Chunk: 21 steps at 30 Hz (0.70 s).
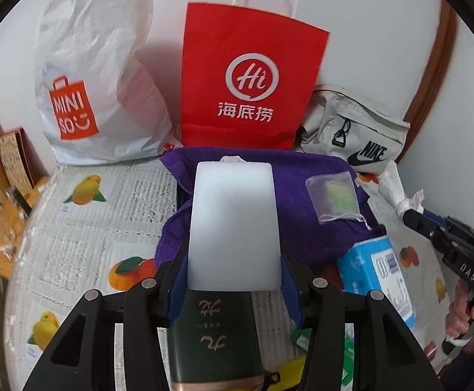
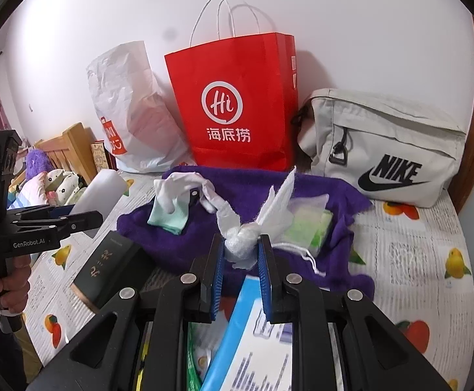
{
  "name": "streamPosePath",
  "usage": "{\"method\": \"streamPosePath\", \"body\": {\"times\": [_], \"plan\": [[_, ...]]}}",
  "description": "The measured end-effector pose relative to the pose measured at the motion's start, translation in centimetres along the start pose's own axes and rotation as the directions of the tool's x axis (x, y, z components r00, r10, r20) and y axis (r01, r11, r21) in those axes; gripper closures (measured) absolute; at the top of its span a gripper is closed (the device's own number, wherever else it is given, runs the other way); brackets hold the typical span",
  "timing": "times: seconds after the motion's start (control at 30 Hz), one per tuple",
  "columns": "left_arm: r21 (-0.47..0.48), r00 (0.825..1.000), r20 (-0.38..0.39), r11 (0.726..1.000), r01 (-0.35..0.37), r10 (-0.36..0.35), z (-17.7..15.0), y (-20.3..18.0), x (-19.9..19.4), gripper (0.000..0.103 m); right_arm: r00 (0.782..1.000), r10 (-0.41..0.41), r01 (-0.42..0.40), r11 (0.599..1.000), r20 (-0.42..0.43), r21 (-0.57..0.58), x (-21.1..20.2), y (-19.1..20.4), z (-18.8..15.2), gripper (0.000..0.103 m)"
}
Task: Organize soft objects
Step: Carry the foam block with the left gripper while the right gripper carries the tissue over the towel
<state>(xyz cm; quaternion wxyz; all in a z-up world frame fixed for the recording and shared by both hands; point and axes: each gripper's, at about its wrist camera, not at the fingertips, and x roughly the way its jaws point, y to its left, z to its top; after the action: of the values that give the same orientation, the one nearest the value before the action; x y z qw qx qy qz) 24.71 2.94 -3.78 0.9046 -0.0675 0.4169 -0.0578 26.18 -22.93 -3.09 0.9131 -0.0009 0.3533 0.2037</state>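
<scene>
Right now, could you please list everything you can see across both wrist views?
Haidilao paper bag: 1, red, upright against wall.
Miniso plastic bag: 1, white, left of red bag.
Nike pouch: 1, beige, right of red bag.
purple towel: 1, spread on tablecloth.
mesh pouch: 1, sheer, green contents, on towel.
blue box: 1, near towel's right edge.
white tissue: 1, in right gripper.
white-capped dark green bottle: 1, in left gripper.
fruit-print tablecloth: 1, white.
left gripper: black.
right gripper: black.
</scene>
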Motion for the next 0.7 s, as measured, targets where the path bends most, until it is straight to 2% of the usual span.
{"method": "streamPosePath", "body": {"times": [0.33,0.7], "plan": [[0.015,0.998,-0.054,1.000,0.021,-0.021,1.9,0.0,3.8,0.056,0.999,0.007,-0.007,1.000,-0.038,-0.001,3.8,-0.7,0.8,0.083],[0.000,0.987,-0.157,1.000,0.024,-0.024,3.6,0.1,9.4,0.056,0.993,0.020,-0.017,0.999,-0.120,0.031,7.9,-2.3,0.6,0.083]]}}
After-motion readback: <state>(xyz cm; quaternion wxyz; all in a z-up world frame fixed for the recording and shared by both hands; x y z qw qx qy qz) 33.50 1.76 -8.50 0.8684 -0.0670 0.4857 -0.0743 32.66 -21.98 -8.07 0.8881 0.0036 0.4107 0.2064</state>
